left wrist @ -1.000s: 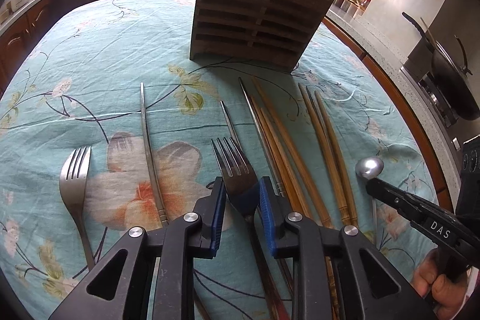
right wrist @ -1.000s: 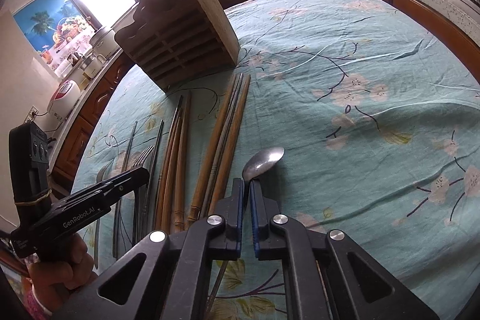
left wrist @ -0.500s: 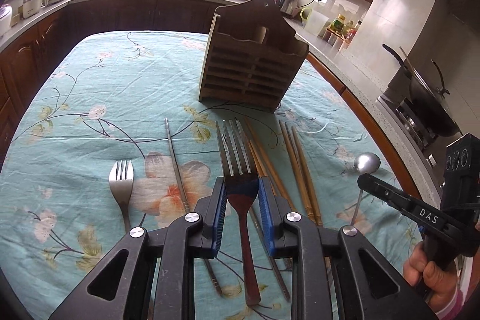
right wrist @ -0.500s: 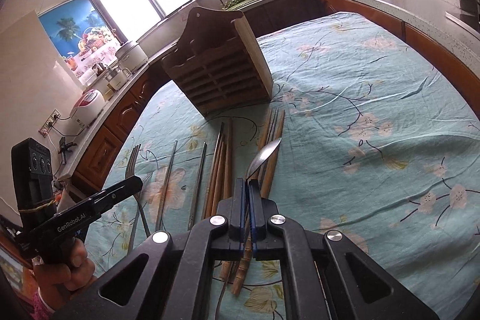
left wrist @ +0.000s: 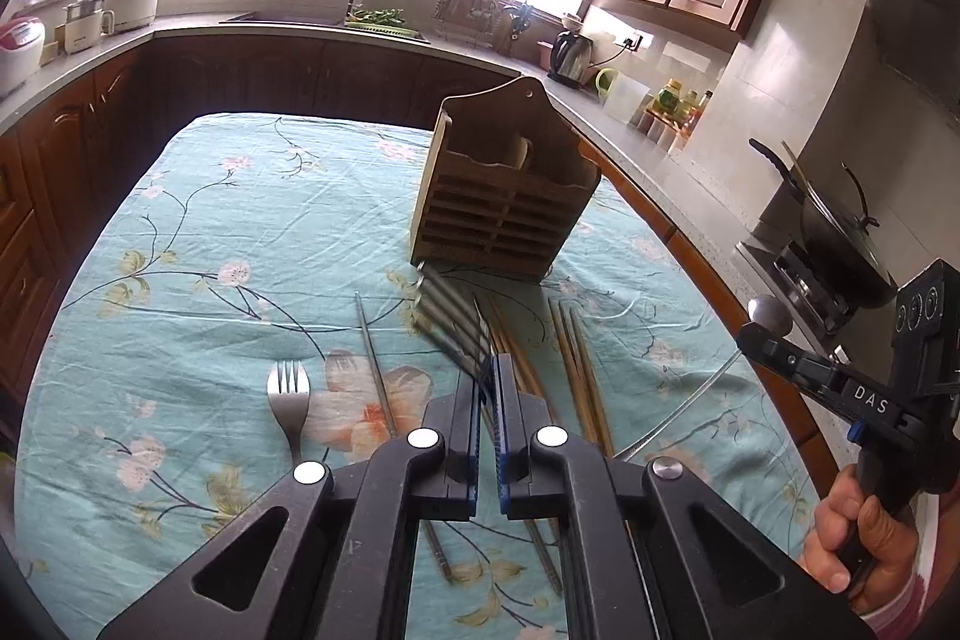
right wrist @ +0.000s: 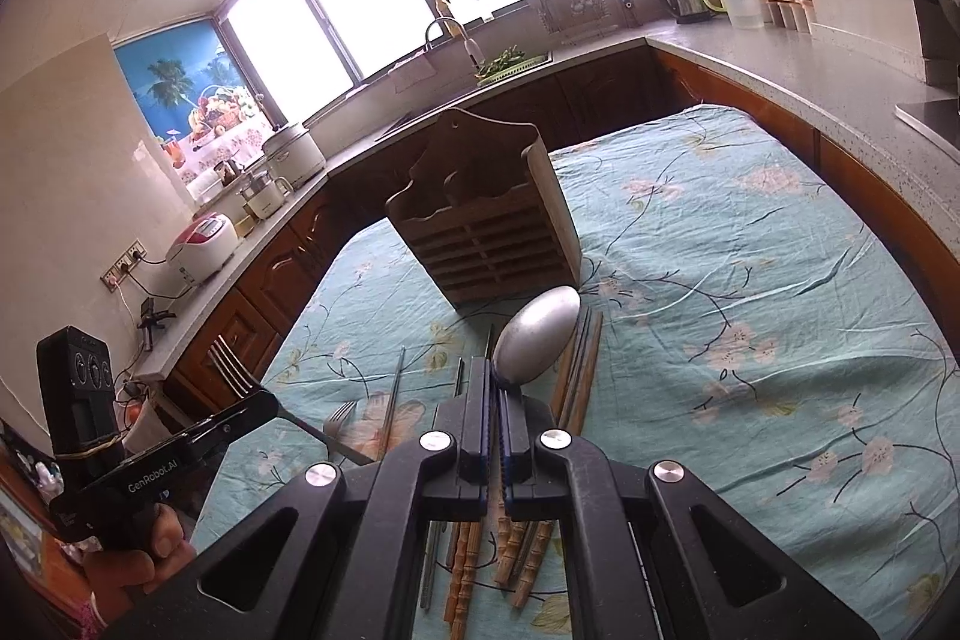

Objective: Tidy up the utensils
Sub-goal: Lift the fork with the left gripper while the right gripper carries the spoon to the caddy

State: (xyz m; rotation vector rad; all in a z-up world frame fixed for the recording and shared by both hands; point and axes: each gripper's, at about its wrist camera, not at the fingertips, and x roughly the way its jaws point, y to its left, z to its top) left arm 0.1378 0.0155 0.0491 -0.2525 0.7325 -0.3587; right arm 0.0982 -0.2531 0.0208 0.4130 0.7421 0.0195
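1. The held fork (left wrist: 447, 319) is motion-blurred in the left wrist view; its handle disappears between the left claw's (left wrist: 487, 370) dark pads, so the grip point cannot be seen.
2. The spoon's (right wrist: 536, 337) handle is hidden behind the right claw (right wrist: 495, 388) in the right wrist view.
3. The near ends of the chopsticks (left wrist: 573, 370) and the near part of the bench (left wrist: 180, 280) are covered by the claw bodies in both views.
4. The caddy's (left wrist: 510, 196) compartments are too dark to see inside.
5. The hand (left wrist: 858, 538) holding the right claw is cut off at the frame edge.
6. The lying fork's (left wrist: 289, 397) handle runs under the left claw's body.
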